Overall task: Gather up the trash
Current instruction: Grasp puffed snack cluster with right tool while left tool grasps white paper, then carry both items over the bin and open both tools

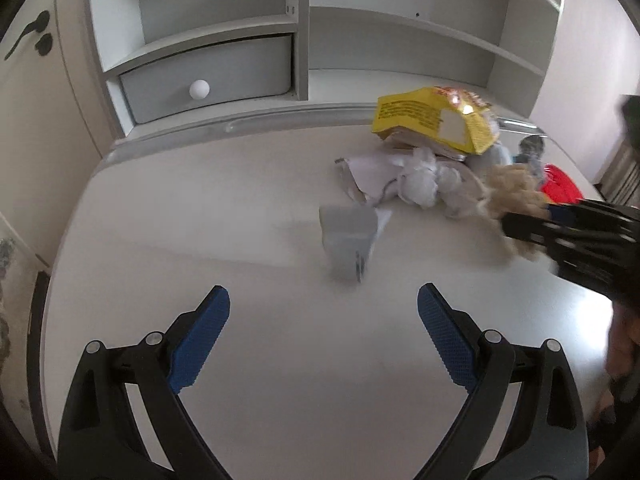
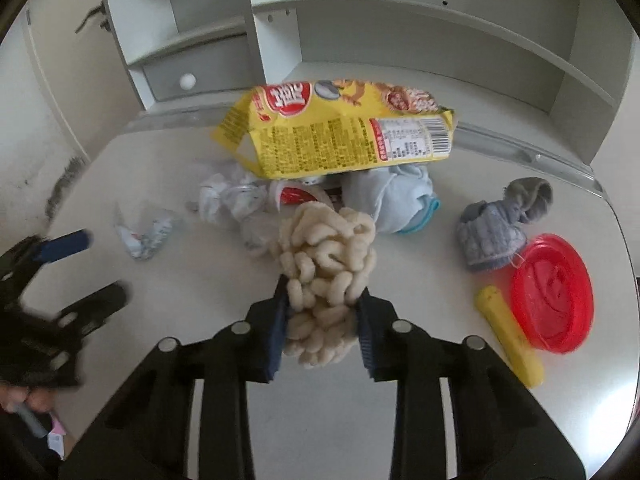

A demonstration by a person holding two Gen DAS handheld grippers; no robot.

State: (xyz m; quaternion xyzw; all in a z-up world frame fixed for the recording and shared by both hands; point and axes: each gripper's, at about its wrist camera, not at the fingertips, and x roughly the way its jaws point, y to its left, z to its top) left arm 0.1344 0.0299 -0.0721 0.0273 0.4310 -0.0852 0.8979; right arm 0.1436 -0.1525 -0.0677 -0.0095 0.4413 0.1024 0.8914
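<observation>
Scanning from the left of the yellow snack bag (image 2: 336, 132), our landmark on the white desk (image 1: 280, 360): far to its left, in the shelf unit behind the desk, we note a grey drawer with a round white knob (image 1: 199, 89). Our left gripper (image 1: 323, 308) hovers over bare desk with its blue pads spread wide, nothing between them. Just ahead of it, left of and nearer than the bag, sits a crumpled grey-white wrapper (image 1: 348, 246), blurred. Directly below the bag we see balled white paper and plastic scraps (image 2: 232, 200), and a small red-and-white cup (image 2: 294, 194) tucked under the bag's edge. In front of those, our right gripper (image 2: 322, 300) has its jaws drawn narrow, clamped on a beige clump of looped, puffy strands (image 2: 328, 256); what it is made of we cannot tell. Beneath the bag's right end lies a pale blue cloth bundle (image 2: 396, 196). Further right: a grey knitted sock pair (image 2: 496, 232), a yellow stick (image 2: 510, 336), a red round lid (image 2: 554, 292).
</observation>
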